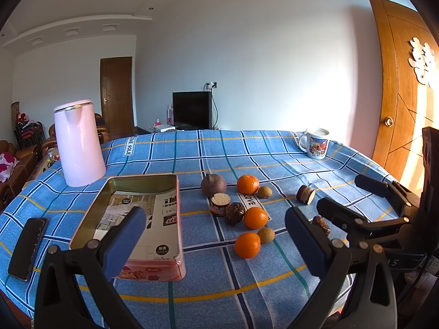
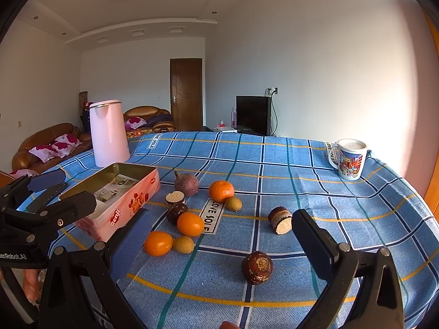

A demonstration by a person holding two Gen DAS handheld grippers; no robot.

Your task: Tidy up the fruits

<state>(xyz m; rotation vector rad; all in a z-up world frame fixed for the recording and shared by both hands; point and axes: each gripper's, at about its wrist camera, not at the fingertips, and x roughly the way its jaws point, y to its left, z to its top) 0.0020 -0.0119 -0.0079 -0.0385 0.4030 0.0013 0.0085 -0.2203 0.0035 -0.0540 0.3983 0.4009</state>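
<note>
Both claws, left (image 1: 215, 235) and right (image 2: 219, 242), wide open, empty. Oranges (image 1: 247, 245) loose on counter, 3 o'clock of tin (image 1: 82, 227). Best to straddle nearest orange, squeeze gently.

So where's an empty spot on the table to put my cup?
Bare cloth lies between the mug and the fruit, and behind the tin beside the kettle. It is crowded around the oranges by the tin.
</note>
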